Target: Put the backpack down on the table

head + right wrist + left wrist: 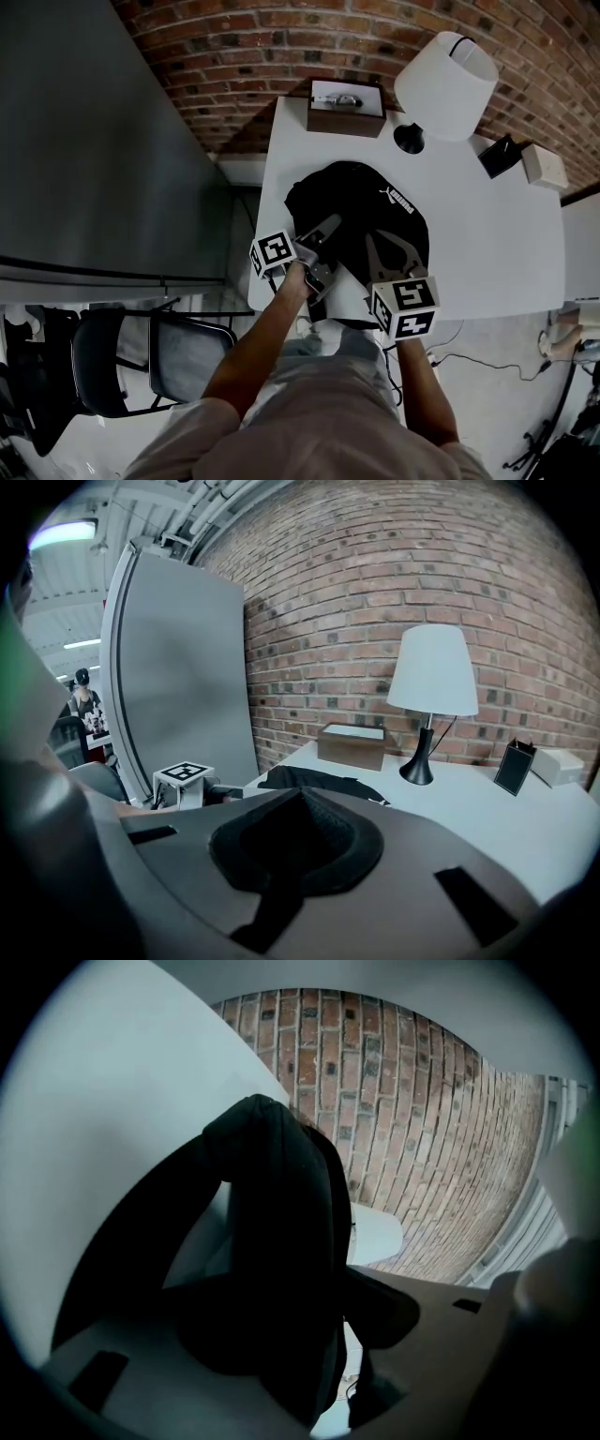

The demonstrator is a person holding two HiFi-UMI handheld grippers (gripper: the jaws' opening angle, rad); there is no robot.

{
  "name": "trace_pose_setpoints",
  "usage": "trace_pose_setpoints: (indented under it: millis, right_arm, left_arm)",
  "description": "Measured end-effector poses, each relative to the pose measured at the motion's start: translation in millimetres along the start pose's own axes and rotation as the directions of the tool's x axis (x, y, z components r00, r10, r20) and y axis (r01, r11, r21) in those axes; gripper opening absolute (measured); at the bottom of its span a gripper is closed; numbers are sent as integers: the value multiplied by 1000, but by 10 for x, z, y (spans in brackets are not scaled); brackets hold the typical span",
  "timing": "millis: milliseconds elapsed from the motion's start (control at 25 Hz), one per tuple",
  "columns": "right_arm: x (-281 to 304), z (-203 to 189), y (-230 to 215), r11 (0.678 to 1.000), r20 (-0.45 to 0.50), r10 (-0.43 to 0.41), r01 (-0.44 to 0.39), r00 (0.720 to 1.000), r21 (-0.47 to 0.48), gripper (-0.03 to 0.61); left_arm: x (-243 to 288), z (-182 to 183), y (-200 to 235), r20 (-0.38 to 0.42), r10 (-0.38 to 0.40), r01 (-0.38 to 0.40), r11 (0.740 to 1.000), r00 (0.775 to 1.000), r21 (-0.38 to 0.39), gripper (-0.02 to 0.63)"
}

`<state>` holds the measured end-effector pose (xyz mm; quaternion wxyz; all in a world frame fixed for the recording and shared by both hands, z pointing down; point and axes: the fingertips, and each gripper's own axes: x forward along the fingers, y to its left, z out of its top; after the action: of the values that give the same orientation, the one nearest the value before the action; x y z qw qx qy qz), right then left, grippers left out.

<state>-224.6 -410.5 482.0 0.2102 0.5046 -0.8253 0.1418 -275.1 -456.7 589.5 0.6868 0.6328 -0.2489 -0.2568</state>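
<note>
1. Head view: the backpack (356,211) is seen lying on the white table (487,244); the set-down is judged nearly done.
2. Left gripper view: the left gripper (291,1307) is shown with jaws spread and the backpack between them unclamped; a clean withdrawal is called for.
3. Right gripper view: the right gripper (295,841) is pictured with jaws closed together, nothing held.

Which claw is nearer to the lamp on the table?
Right. The right claw is at the lamp side of the backpack; the left claw is at its opposite side, farther away.

The backpack (272,1269) is sunk in shadow at the centre of the left gripper view, its folds unreadable. A person (84,701) at the right gripper view's left edge is too small to be discerned.
</note>
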Motion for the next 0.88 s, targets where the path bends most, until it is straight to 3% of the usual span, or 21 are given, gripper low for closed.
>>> trace_pose_setpoints:
  millis: [880]
  right_arm:
    - [-256,0,267,996,47,91,-90,995,-24,2]
  left_arm:
    - [-526,-94,-44,86,57,-64,995,995,72,227]
